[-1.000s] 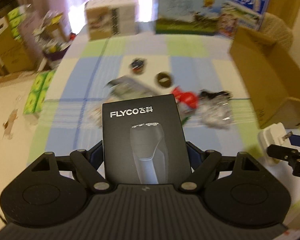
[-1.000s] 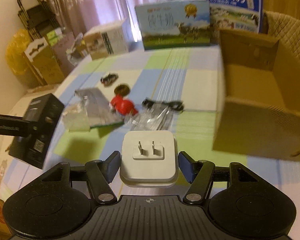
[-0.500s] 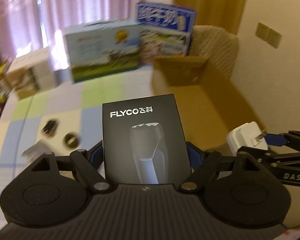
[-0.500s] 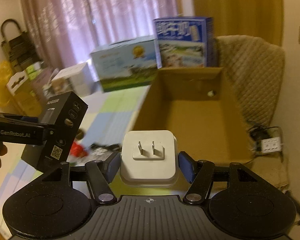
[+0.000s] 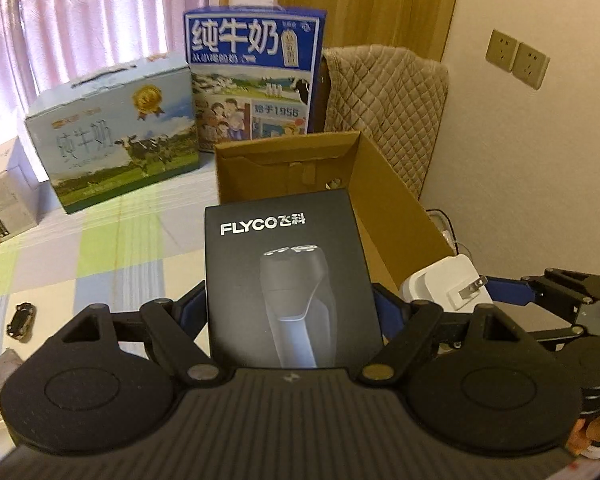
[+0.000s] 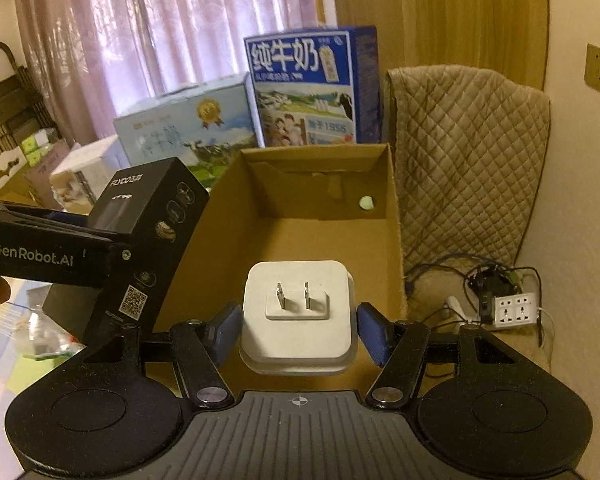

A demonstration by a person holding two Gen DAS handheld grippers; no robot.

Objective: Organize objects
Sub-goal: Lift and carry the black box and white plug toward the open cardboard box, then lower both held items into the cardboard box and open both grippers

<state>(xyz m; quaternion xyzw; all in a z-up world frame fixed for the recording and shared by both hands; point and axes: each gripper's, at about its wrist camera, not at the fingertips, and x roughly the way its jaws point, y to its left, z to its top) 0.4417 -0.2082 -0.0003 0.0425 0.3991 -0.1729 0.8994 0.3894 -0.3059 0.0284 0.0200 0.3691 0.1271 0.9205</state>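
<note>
Left gripper (image 5: pixel 291 312) clamps the black shaver box (image 5: pixel 288 276), held upright in the air at the near left edge of the open carton (image 6: pixel 392 216). Right gripper (image 6: pixel 298 328) grips the white charger (image 6: pixel 298 312), prongs facing up, poised over the carton's near end. Inside, one small pale ball (image 6: pixel 366 202) sits by the far right corner. Two milk cases (image 5: pixel 120 128) stand behind on the checked cloth (image 5: pixel 100 248).

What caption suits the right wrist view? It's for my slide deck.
Right gripper holding white plug adapter over open cardboard box.
</note>
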